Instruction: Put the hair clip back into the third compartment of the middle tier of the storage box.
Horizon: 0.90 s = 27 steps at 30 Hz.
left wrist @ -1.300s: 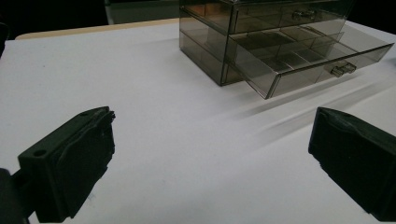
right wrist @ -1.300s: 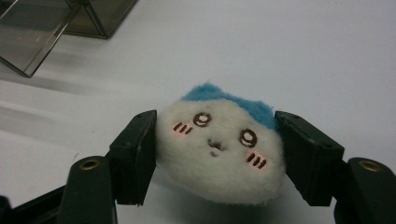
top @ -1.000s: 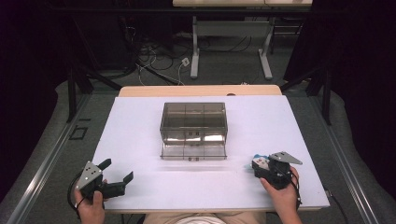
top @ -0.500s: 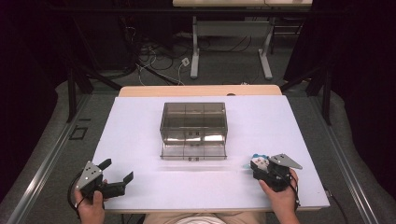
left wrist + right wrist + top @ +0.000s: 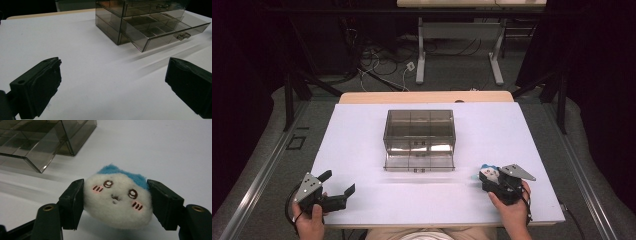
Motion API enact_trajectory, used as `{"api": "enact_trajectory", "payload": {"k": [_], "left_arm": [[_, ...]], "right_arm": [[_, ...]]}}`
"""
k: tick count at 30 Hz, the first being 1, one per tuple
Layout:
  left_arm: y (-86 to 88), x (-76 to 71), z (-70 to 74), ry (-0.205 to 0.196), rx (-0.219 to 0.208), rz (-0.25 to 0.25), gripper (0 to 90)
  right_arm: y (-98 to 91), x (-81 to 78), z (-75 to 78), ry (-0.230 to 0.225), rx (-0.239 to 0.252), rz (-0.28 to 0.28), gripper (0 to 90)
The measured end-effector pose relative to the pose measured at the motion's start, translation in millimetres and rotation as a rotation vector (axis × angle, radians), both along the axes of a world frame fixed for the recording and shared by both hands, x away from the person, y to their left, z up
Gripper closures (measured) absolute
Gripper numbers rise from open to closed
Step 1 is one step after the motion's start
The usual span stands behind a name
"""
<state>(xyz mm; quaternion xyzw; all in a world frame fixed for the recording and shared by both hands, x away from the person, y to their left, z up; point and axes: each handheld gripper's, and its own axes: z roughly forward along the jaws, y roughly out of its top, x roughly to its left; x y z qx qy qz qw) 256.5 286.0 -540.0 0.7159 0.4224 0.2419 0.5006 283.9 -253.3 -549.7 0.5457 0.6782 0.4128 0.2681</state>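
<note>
A small white plush toy (image 5: pixel 117 200) with a blue top and a drawn face sits between the jaws of my right gripper (image 5: pixel 115 203), which press on both its sides. From above, the plush toy (image 5: pixel 488 173) and right gripper (image 5: pixel 492 179) are at the table's front right. A smoky clear drawer box (image 5: pixel 419 131) stands mid-table with its bottom drawer (image 5: pixel 418 162) pulled out; the drawer (image 5: pixel 165 30) holds nothing I can see. My left gripper (image 5: pixel 338 187) rests at the front left, jaws wide apart over bare white table (image 5: pixel 100 75).
The white table (image 5: pixel 362 150) has a wooden strip along its far edge. Beyond it are desk legs and cables on a dark floor. A metal rail runs along the floor at the left.
The right gripper with the plush toy has shifted slightly toward the table's front edge. The left gripper stays put.
</note>
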Motion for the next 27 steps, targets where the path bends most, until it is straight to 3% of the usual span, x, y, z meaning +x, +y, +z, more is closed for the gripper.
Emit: {"api": "enact_trajectory", "payload": {"k": [7, 14, 18, 27], "left_arm": [[-0.6, -0.1, -0.3, 0.003, -0.004, 0.004, 0.3], [-0.7, 0.1, -0.5, 0.003, -0.005, 0.006, 0.4], [-0.9, 0.2, -0.7, 0.006, -0.009, 0.006, 0.4], [-1.0, 0.4, -0.9, 0.007, -0.011, 0.004, 0.4]], "right_arm": [[9.6, -1.1, 3.9, -0.016, -0.002, 0.042, 33.6], [20.3, 1.8, 11.8, 0.001, 0.056, 0.053, 34.0], [21.3, 3.6, 14.6, 0.007, 0.052, 0.053, 34.1], [27.9, 13.1, 29.7, 0.007, 0.093, 0.076, 34.1]]}}
